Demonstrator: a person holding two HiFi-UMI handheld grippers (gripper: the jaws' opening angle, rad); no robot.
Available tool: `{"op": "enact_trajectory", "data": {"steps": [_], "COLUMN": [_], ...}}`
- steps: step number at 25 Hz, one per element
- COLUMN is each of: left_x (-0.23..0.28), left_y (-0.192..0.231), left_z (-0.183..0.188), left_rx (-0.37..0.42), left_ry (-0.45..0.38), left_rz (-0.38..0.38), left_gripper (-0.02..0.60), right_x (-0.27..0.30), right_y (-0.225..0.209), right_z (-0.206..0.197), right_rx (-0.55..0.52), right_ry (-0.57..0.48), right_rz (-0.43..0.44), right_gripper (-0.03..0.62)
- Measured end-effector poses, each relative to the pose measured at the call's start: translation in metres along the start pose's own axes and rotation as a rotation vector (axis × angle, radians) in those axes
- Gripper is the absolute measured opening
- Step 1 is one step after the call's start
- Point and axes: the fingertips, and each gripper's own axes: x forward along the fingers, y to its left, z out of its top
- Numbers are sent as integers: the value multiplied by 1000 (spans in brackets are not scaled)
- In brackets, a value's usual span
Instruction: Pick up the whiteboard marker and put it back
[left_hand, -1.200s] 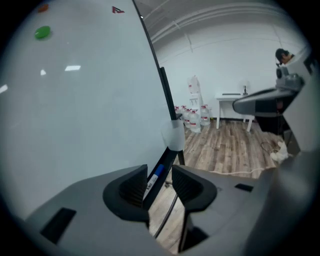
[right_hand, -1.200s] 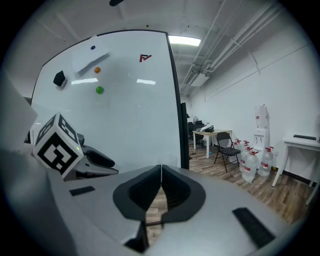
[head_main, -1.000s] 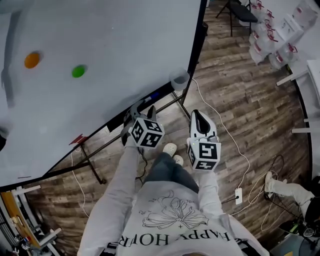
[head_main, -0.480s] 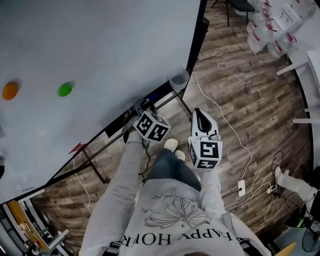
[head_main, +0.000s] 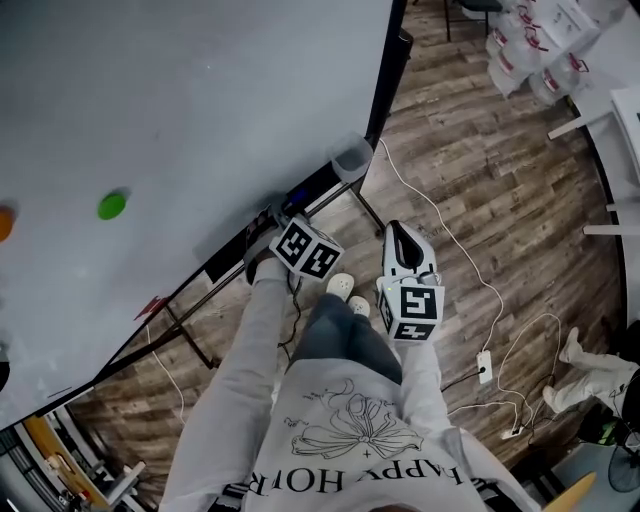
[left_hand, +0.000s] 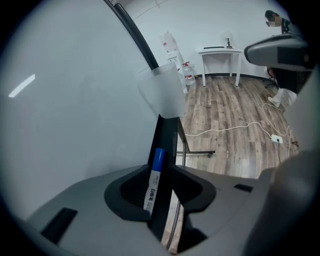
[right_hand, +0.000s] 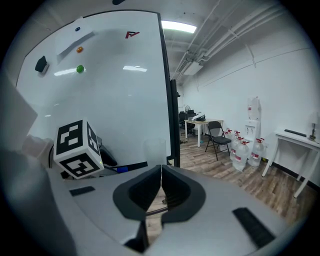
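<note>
The left hand-held gripper (left_hand: 162, 169) points steeply down at the bottom edge of the whiteboard (head_main: 180, 100). Its jaws stand apart and have just been closing. Between them is the whiteboard marker (left_hand: 152, 185), white-bodied with a blue cap (left_hand: 158, 157). It lies close against the left jaw, while the right jaw stands clear of it, so the grip is not yet clenched. The marker rests along the dark ledge (left_hand: 168, 137) that runs under the whiteboard's bottom edge. A clear plastic cup (left_hand: 160, 92) is fixed at the whiteboard's lower corner, just past the marker's capped end.

The right hand-held gripper (right_hand: 161, 172) hangs out in front of the whiteboard, well off its surface, over the wood-plank floor (head_main: 470, 200). Its jaws are pressed together with nothing between them. From its view the left gripper's marker cube (right_hand: 77, 147) sits low against the whiteboard.

On the whiteboard's face a green magnet (head_main: 112, 205) sits well above the ledge. Beyond the whiteboard's corner a white cable (head_main: 455, 262) trails across the floor.
</note>
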Motion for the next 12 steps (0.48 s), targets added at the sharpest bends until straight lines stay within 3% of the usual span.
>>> {"op": "enact_trajectory", "data": {"steps": [12], "left_x": [10], "left_y": [6], "left_z": [1], "left_rx": [88], "left_ry": [90], "left_rz": [1], "left_gripper": [104], "right_x": [6], "right_y": [-4], "right_z": [-10], "right_rx": [8], "right_ry": [30], "right_rz": [-2], "right_gripper": [5]}}
